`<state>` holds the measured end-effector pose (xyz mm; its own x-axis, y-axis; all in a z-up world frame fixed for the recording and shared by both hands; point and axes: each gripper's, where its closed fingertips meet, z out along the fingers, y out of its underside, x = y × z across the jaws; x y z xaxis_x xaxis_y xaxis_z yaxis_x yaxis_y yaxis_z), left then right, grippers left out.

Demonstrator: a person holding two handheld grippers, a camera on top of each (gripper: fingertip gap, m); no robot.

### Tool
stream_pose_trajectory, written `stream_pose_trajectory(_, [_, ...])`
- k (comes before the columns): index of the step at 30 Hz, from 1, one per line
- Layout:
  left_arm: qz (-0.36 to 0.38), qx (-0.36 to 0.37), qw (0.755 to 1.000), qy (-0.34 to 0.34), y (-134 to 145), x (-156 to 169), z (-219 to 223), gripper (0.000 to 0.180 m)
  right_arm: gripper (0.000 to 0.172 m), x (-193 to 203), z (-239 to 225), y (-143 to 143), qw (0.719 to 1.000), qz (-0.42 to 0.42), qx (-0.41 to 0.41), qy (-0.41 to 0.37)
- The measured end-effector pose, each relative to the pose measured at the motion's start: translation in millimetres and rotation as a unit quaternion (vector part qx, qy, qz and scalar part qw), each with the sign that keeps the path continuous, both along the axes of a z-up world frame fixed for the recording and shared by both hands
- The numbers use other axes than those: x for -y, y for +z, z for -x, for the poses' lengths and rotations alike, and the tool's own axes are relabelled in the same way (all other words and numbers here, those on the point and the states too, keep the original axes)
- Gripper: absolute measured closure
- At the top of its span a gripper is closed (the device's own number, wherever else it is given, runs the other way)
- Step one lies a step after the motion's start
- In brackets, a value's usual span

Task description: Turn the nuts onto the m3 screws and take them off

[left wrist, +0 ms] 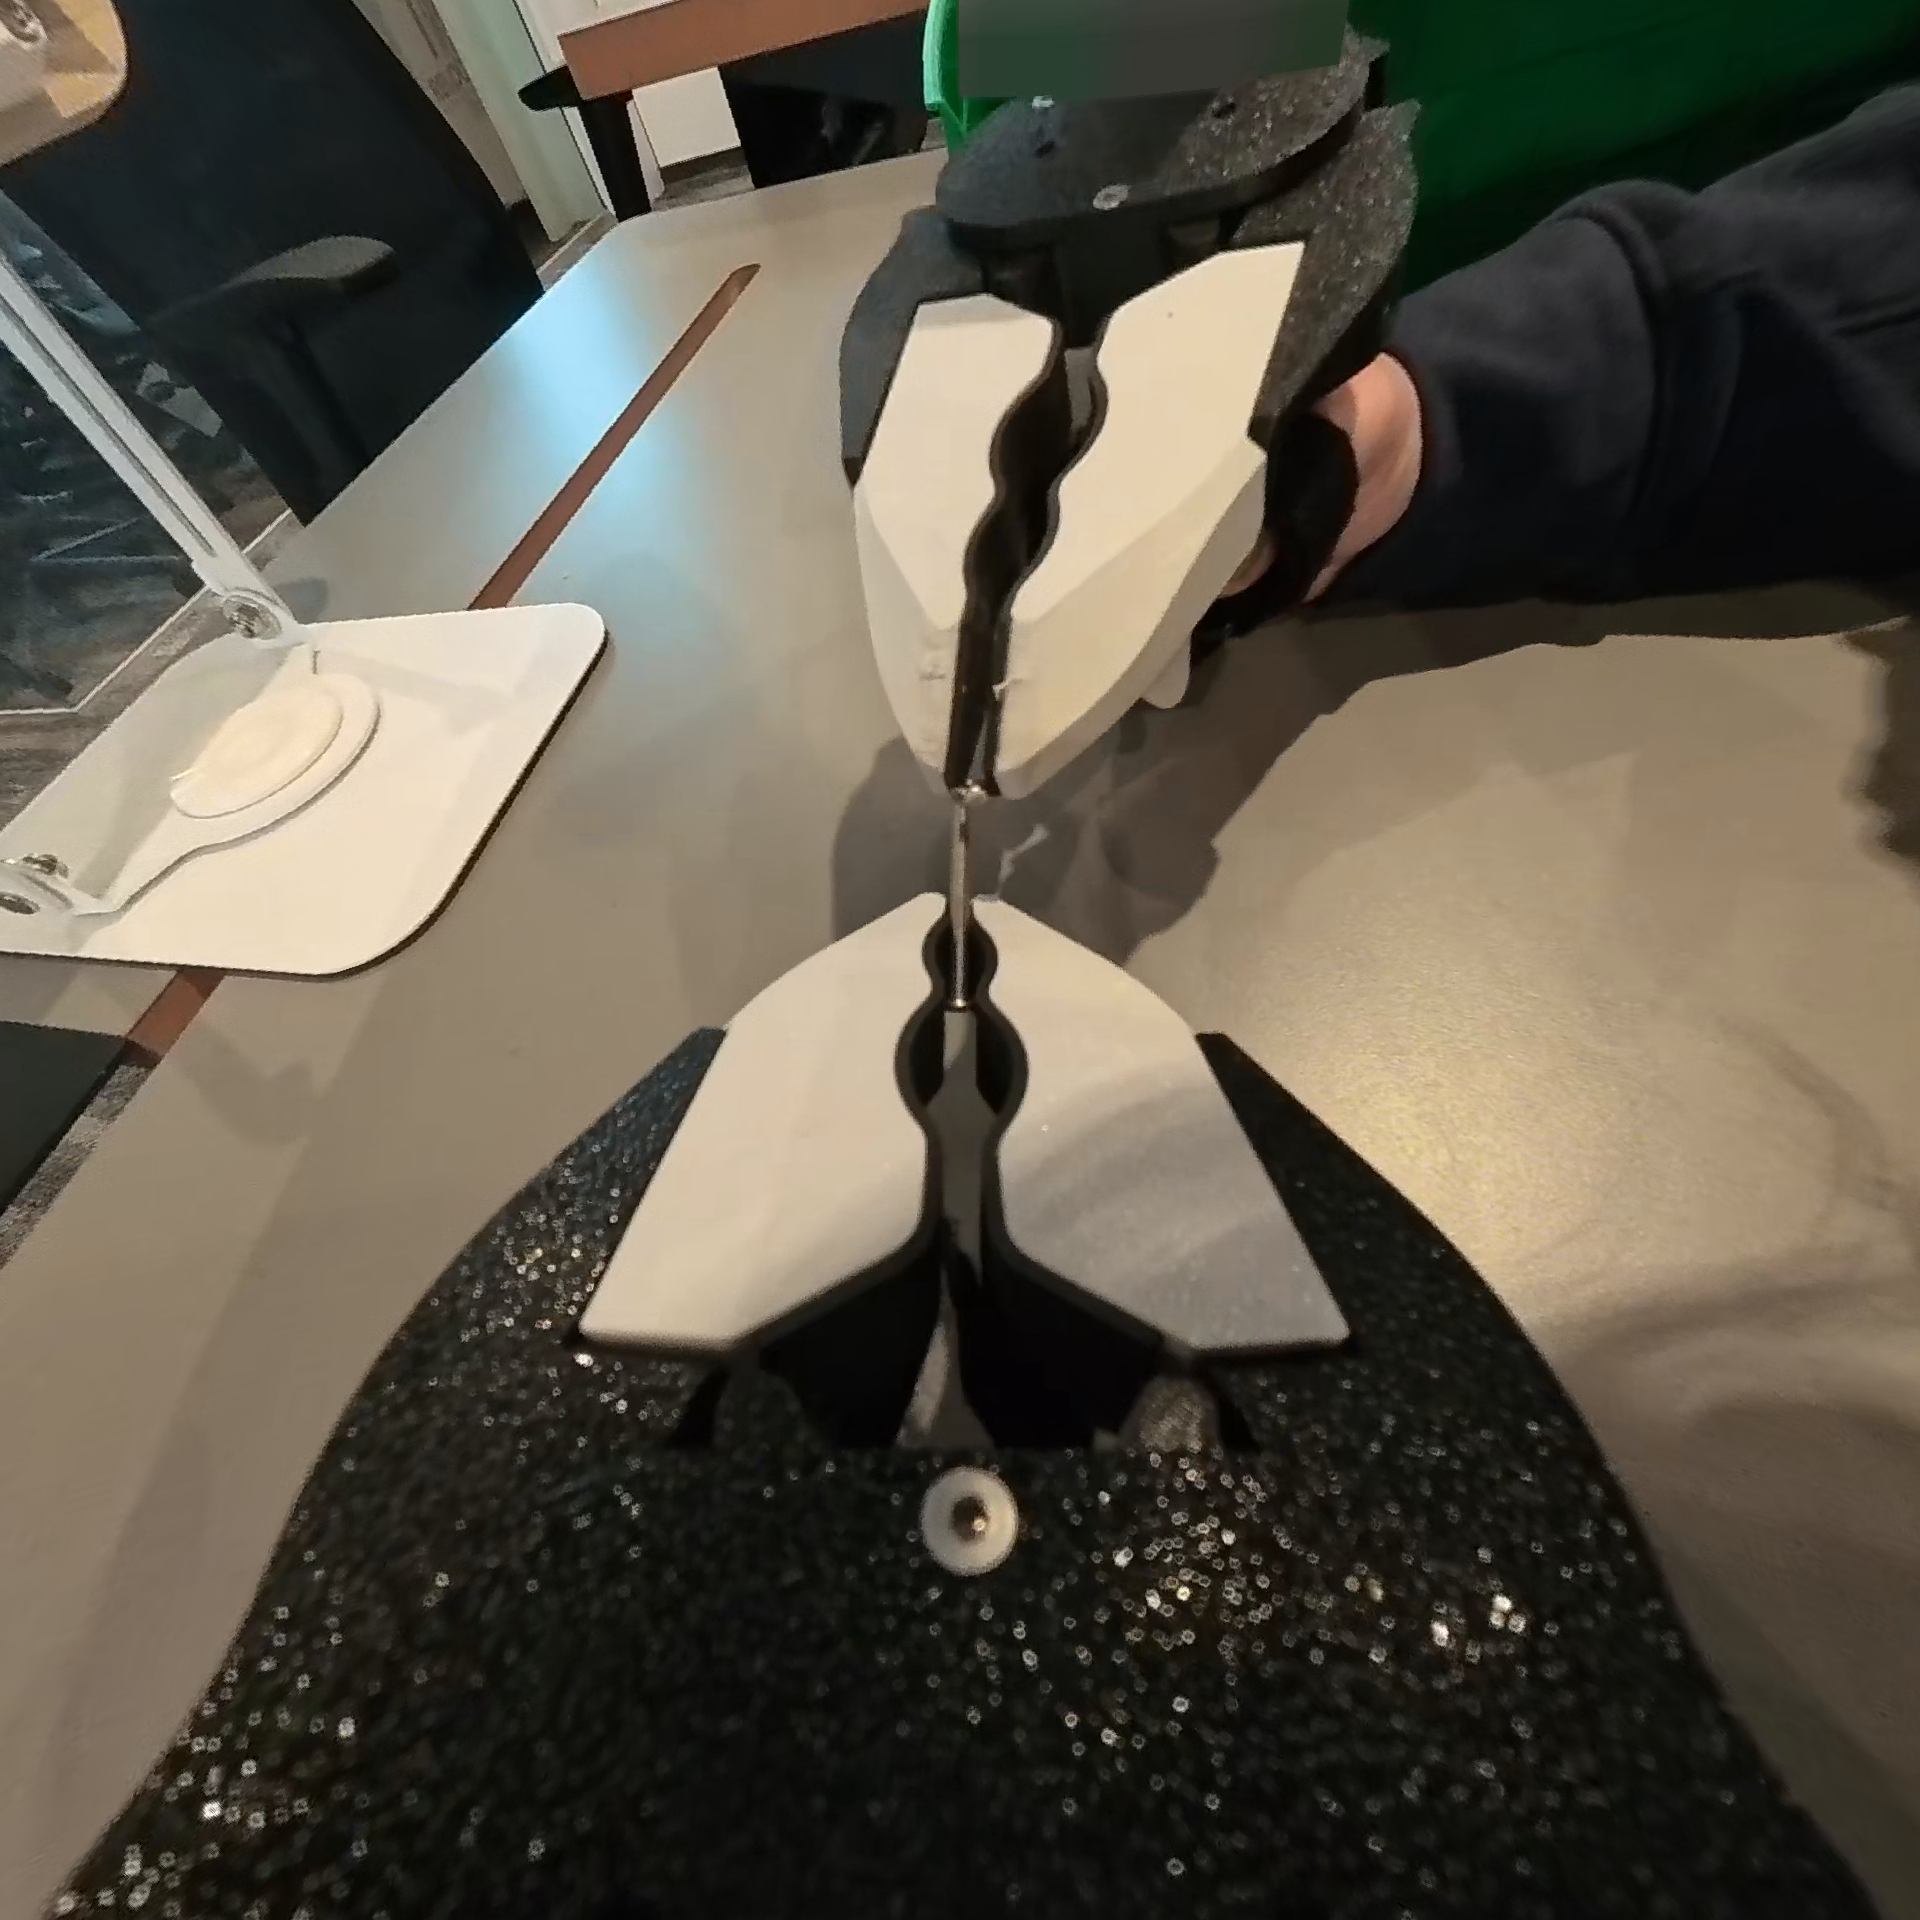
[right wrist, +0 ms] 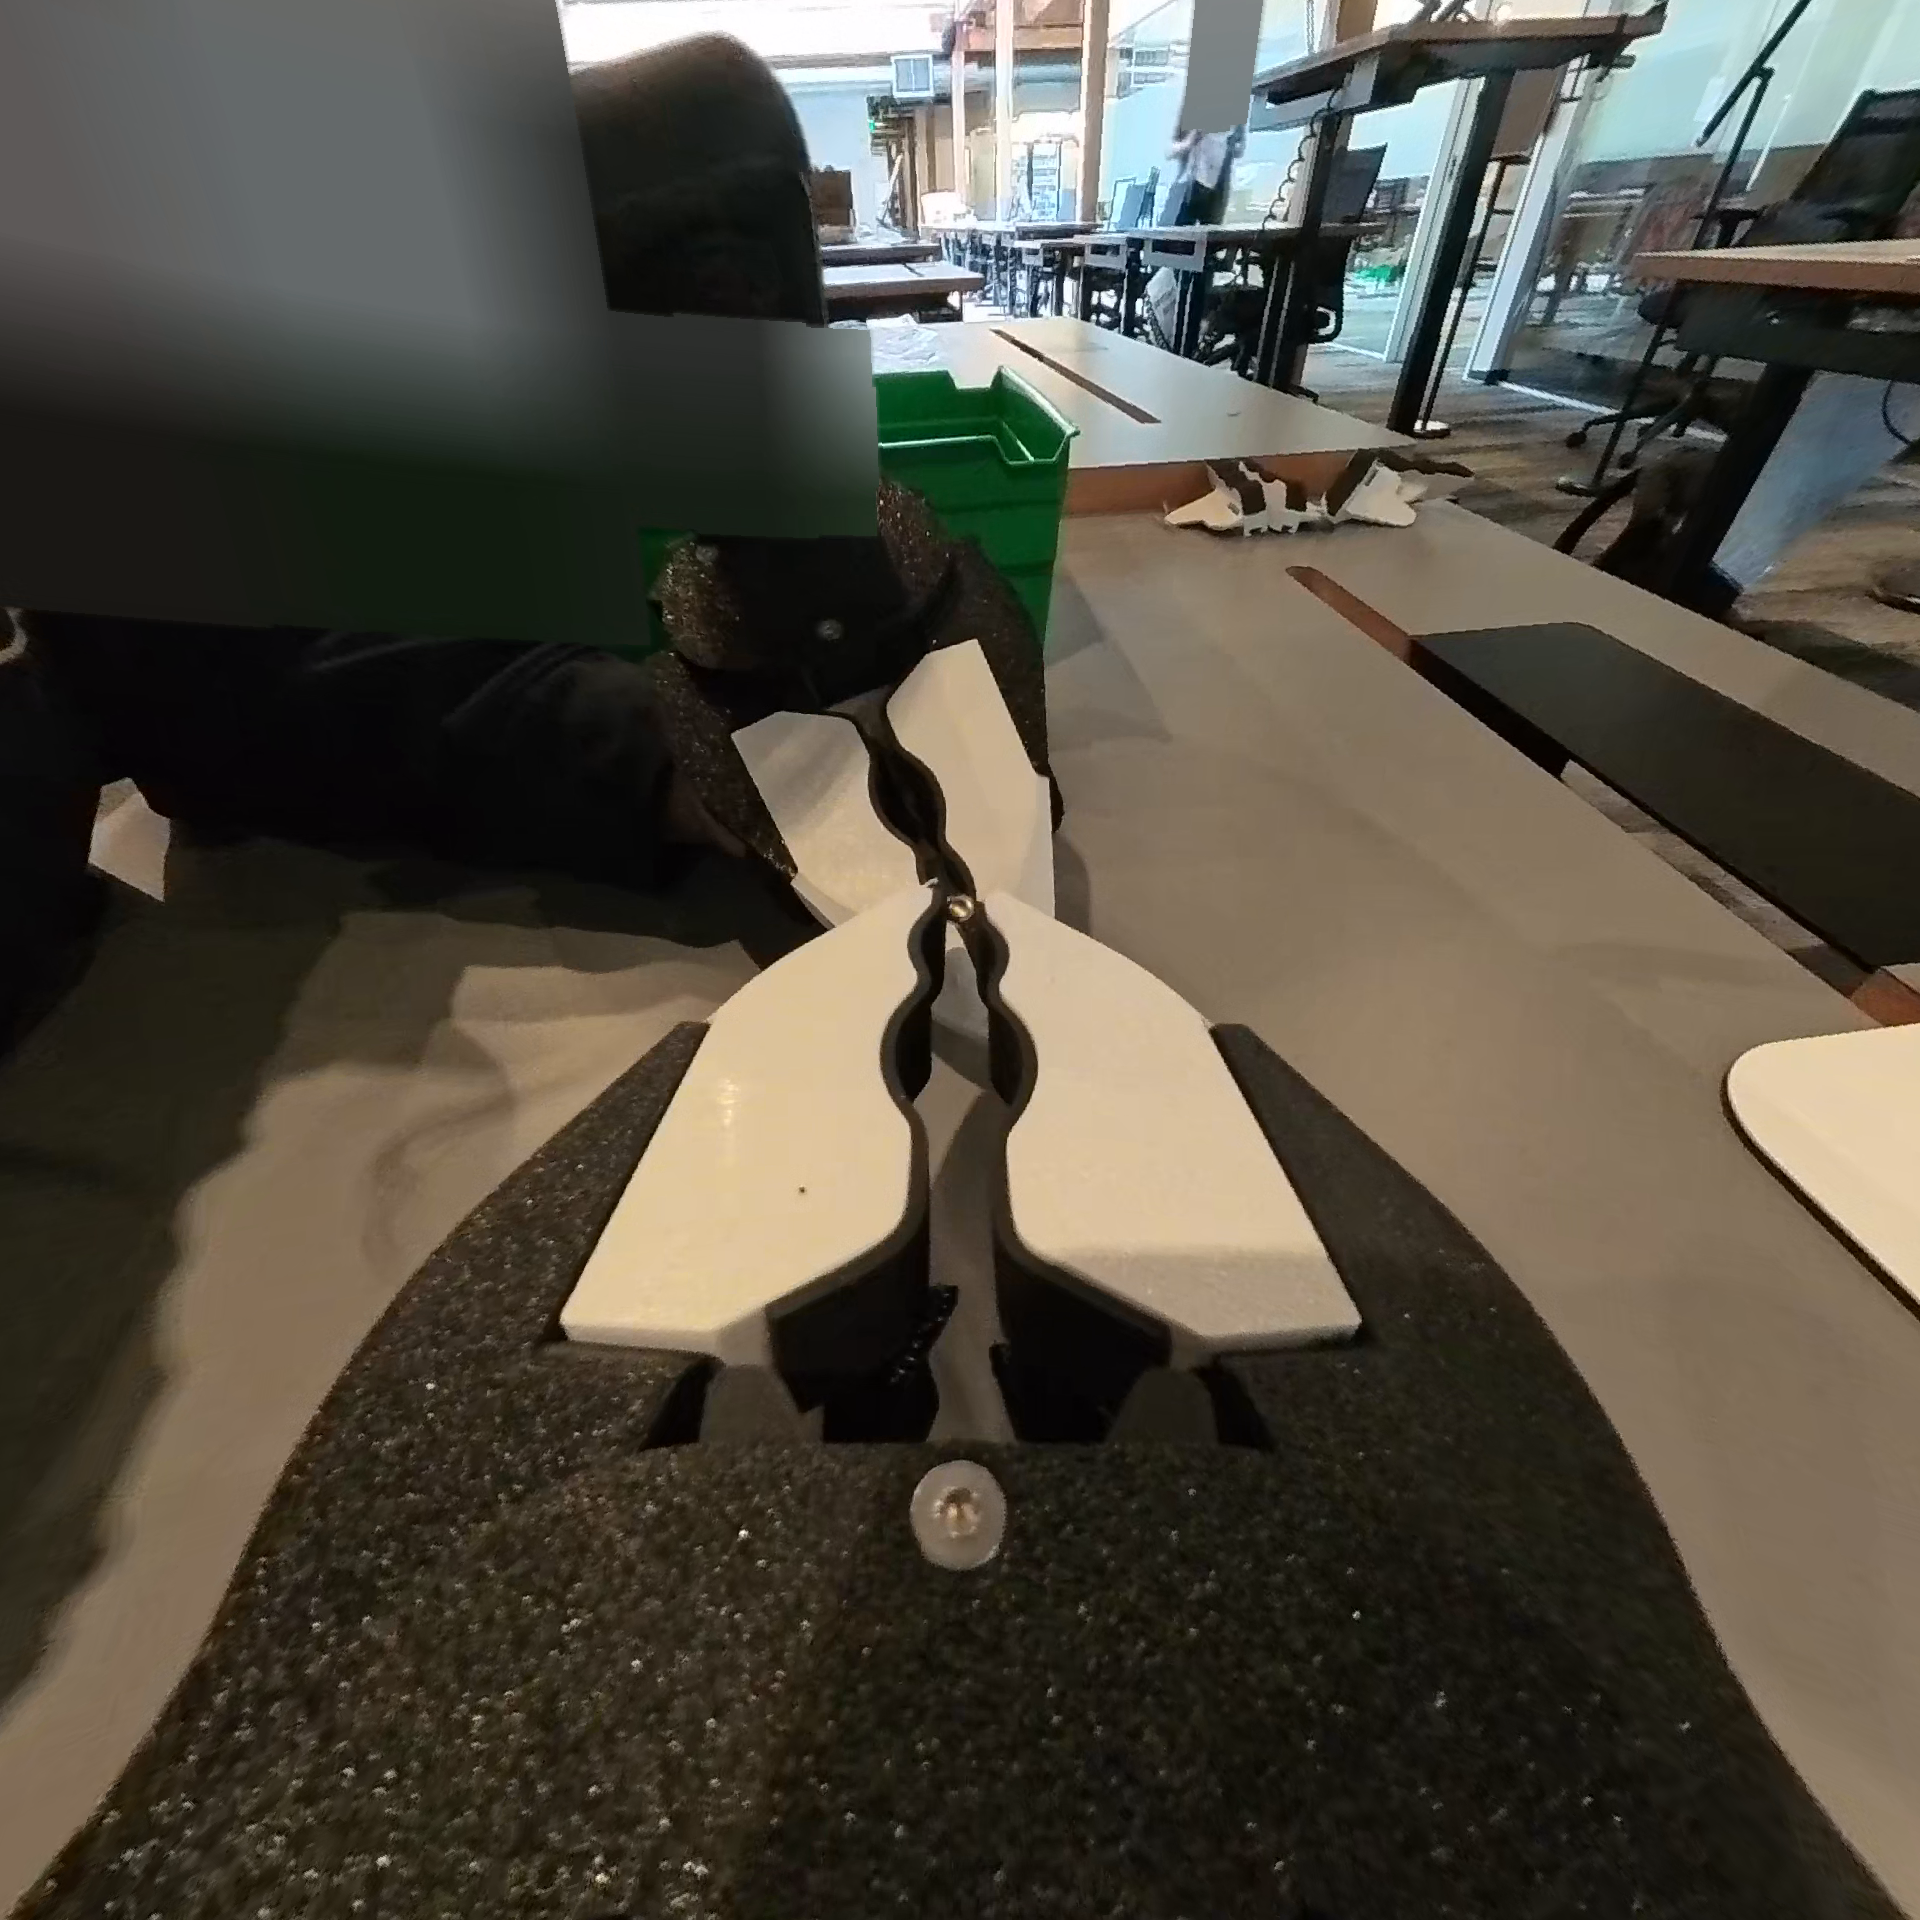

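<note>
The left gripper (left wrist: 961, 914) is clenched on a thin silver screw (left wrist: 962, 862), whose shaft sticks out ahead of its fingertips. At the far end the right gripper (left wrist: 975, 784) pinches a small nut (left wrist: 974, 792) on the screw's tip. Judging by that, the nut sits at the very end of the thread: either just started or nearly off. Grey table (left wrist: 1455, 1039) lies open to the right of the jaws; a white base plate (left wrist: 312, 790) sits well off left

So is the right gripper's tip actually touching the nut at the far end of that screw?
Touching. In the left wrist view the right gripper's fingertips close on the small nut atop the screw, with no gap visible.
</note>
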<state>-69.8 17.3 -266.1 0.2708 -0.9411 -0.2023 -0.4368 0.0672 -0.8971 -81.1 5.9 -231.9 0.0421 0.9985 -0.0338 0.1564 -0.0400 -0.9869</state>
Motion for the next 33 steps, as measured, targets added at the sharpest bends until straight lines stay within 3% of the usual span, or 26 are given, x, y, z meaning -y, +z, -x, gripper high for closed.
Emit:
stream_pose_trajectory(7, [0.0,0.002,1.0,0.003,0,-1,0,0.18,0.167,-1,0,0,1.0,-0.007,0.001,-0.005])
stream_pose_trajectory(15, [0.01,0.07,0.997,-0.012,18,2,2,0.18,0.167,1,2,8,1.0,-0.004,-0.029,0.001])
stream_pose_trajectory(21, [0.004,0.062,0.998,-0.01,16,2,2,0.18,0.167,-5,-3,9,0.999,-0.004,-0.032,-0.014])
stream_pose_trajectory(26, [-0.003,0.061,0.998,-0.003,16,1,2,0.18,0.167,-28,-23,-19,0.993,-0.034,0.091,-0.074])
stream_pose_trajectory(29, [-0.003,0.063,0.998,-0.002,16,0,2,0.18,0.167,-33,-30,-51,0.975,-0.048,0.204,-0.076])
stream_pose_trajectory(33, [-0.003,0.065,0.998,-0.003,17,0,2,0.18,0.167,-31,-33,-76,0.956,-0.032,0.286,-0.064])
